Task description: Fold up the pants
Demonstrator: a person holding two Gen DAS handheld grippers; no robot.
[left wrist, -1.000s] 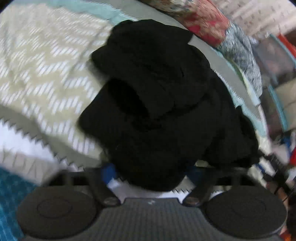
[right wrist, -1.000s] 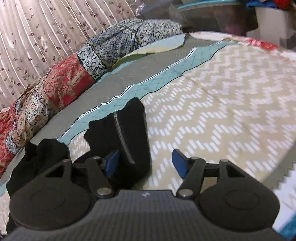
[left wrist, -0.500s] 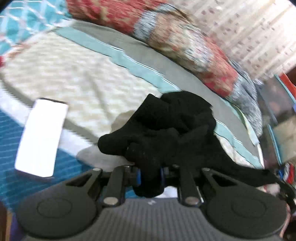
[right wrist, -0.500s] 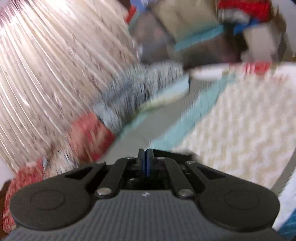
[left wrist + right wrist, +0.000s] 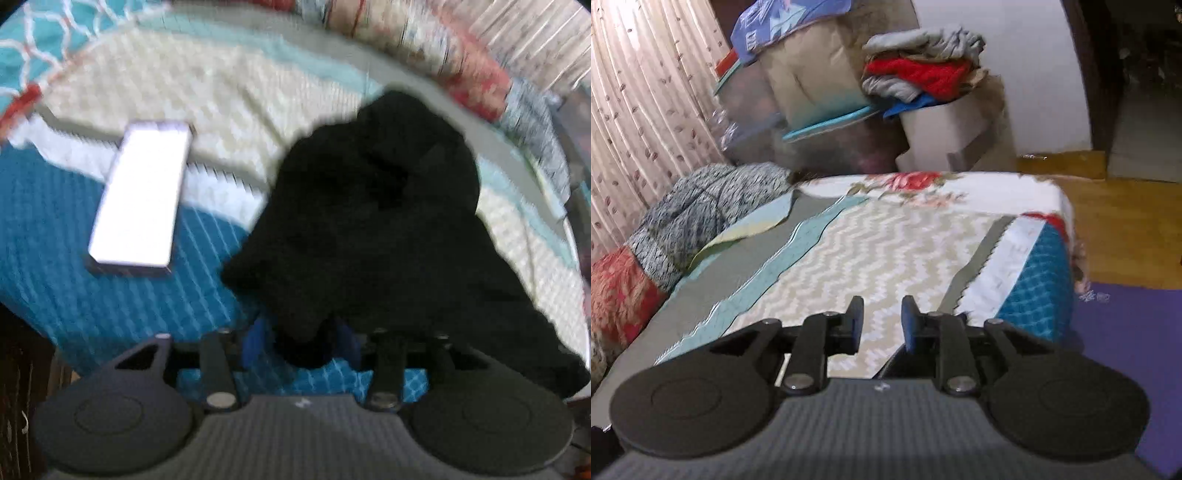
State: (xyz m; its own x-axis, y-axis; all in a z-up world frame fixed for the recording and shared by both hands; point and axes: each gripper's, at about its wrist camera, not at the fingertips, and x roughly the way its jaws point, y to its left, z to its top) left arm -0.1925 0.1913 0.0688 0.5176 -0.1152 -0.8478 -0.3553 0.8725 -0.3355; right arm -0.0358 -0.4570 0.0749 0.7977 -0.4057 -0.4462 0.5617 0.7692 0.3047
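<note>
The black pants [image 5: 376, 229] lie bunched on the patterned bedspread [image 5: 221, 92], spreading right toward the bed's edge. One lobe of the black cloth hangs down between the blue pads [image 5: 255, 339] of my left gripper [image 5: 301, 341]. Its jaws are opening, and the pads look just clear of the cloth, though the frame is blurred. In the right wrist view my right gripper [image 5: 882, 321] hovers over the chevron part of the bedspread [image 5: 886, 240]. Its jaws are opening too, with nothing between the pads. The pants do not show in that view.
A phone [image 5: 142, 195] with a lit white screen lies on the bedspread left of the pants. Rolled quilts [image 5: 690, 214] line the curtain side. Stacked storage boxes with folded clothes [image 5: 923, 74] stand past the bed's end. A purple mat [image 5: 1126, 350] covers the floor at right.
The left gripper was shut on the pants half a second ago and has now widened, with the phone nearer in its view. The right gripper shut, then parted, and swung toward the bed's far end.
</note>
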